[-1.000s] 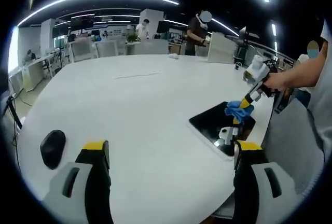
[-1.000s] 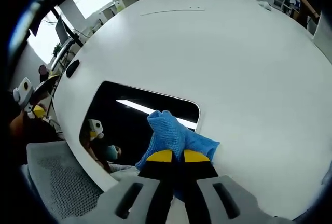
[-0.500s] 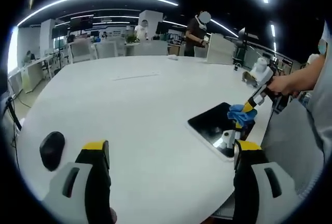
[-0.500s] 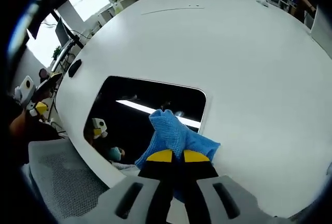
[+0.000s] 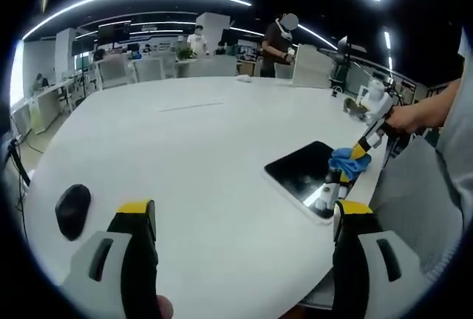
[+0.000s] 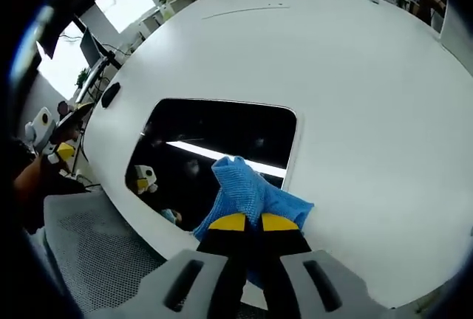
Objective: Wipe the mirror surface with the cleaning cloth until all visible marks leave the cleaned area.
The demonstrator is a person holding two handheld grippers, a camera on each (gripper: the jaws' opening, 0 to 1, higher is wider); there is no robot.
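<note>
Right gripper (image 6: 246, 222) has dragged cloth (image 6: 248, 195) across mirror (image 6: 222, 131).

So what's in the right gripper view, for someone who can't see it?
The right tool, shut on a blue cleaning cloth, holds it over a dark rectangular mirror lying on a big white table.

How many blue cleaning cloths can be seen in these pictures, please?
1. The blue cleaning cloth is pinched in the right gripper, over the near edge of the mirror; the left gripper view shows the same cloth.
</note>
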